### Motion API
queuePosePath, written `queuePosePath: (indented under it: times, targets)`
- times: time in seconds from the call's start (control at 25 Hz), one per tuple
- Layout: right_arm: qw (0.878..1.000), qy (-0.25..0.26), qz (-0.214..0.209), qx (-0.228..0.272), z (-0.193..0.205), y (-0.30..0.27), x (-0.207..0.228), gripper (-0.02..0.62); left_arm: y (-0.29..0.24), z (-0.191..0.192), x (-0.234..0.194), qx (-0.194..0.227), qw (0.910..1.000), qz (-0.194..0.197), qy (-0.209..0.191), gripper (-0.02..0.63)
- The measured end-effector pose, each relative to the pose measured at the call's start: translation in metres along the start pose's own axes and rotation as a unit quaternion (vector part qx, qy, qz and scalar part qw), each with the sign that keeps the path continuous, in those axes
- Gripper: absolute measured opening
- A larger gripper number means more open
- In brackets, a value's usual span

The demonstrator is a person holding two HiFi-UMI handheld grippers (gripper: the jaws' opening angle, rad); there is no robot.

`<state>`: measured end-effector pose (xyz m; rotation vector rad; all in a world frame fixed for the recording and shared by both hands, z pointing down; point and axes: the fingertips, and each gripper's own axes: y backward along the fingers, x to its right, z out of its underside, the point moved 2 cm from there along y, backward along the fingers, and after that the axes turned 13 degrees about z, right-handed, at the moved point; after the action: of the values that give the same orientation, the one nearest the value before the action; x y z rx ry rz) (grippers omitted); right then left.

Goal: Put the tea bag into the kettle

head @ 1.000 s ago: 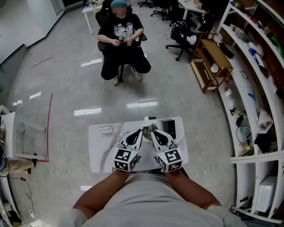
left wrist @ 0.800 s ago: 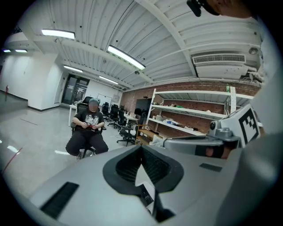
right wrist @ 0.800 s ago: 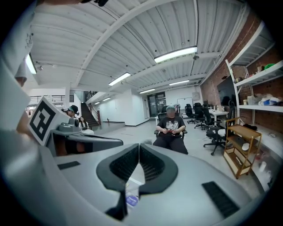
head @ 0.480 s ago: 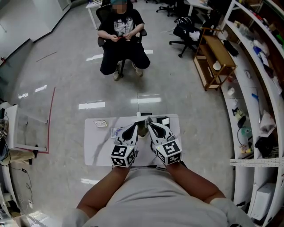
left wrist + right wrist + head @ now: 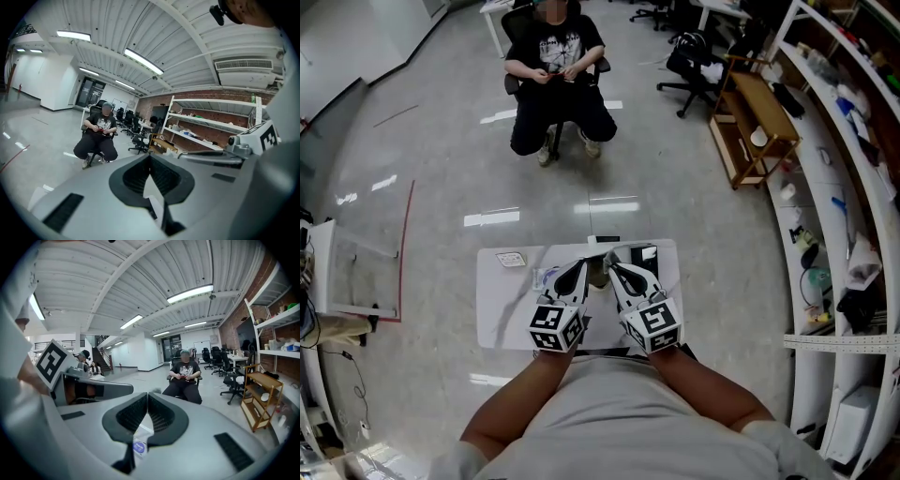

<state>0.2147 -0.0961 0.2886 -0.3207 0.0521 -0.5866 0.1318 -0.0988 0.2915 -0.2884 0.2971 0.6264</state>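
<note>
Both grippers have edged across table; left gripper, 9 o'clock, closed; right gripper, 3 o'clock, pinches tea bag; transfer into kettle apparently pending.

Glossy grey floor, white table, office chairs beyond; open shelving lines seemingly brick wall; strip lights overhead.

A person sits at twelve o'clock, beyond the table; shelving stands at three o'clock.
</note>
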Motion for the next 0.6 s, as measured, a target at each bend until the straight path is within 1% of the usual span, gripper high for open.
queuePosePath:
  times: [0.24,0.4,0.48,0.6]
  targets:
    - [1.000,-0.015,0.001,-0.023,0.019,-0.008,-0.005,0.015,0.001,0.014,-0.013,-0.021,0.9998,-0.001,-0.006,0.008]
    - [0.999,-0.019,0.002,-0.039,0.030,-0.014,-0.007,0.015,0.001,0.026,-0.023,-0.037,0.9991,-0.006,-0.019,0.008]
    - [0.999,-0.021,0.002,-0.045,0.034,-0.018,-0.008,0.015,0.002,0.036,-0.028,-0.045,0.9988,-0.008,-0.016,0.008]
    - [0.998,-0.025,0.005,-0.053,0.040,-0.024,-0.007,0.015,0.001,0.046,-0.034,-0.053,0.9986,-0.008,-0.001,0.008]
